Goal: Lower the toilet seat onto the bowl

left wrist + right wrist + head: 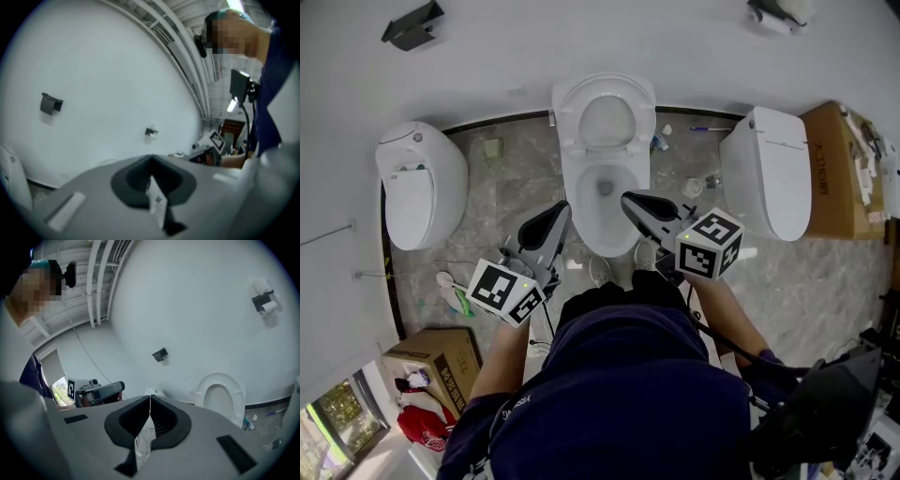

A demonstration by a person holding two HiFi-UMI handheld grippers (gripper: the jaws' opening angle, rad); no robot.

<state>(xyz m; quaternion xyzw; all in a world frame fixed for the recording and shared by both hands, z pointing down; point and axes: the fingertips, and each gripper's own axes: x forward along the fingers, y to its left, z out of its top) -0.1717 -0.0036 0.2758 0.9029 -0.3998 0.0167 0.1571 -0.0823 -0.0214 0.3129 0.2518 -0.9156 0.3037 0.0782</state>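
**Seat is up, both grippers closed and empty before the bowl**

The toilet seat [606,117] stands upright and leans on the wall at the back edge of the floor, above the open bowl [602,211]. As I judge it, nothing of the lowering is done yet. My left gripper [561,212] and right gripper [630,199] hover near the front rim of the bowl, one on each side, well apart from the seat. In both gripper views the jaws are pressed together with nothing between them, so there is no grasp at all.

To do this step well, I would reach forward over the bowl with one gripper. The right one is probably better, because its view already shows the seat ring a little to the right. I would open the jaws and take the top edge of the ring, then pull it toward me and guide it down slowly. The risk is that the seat falls free and slams on the porcelain — so I should keep contact until it lies flat. The other gripper should stay away from the rim, so that it is not pinched.
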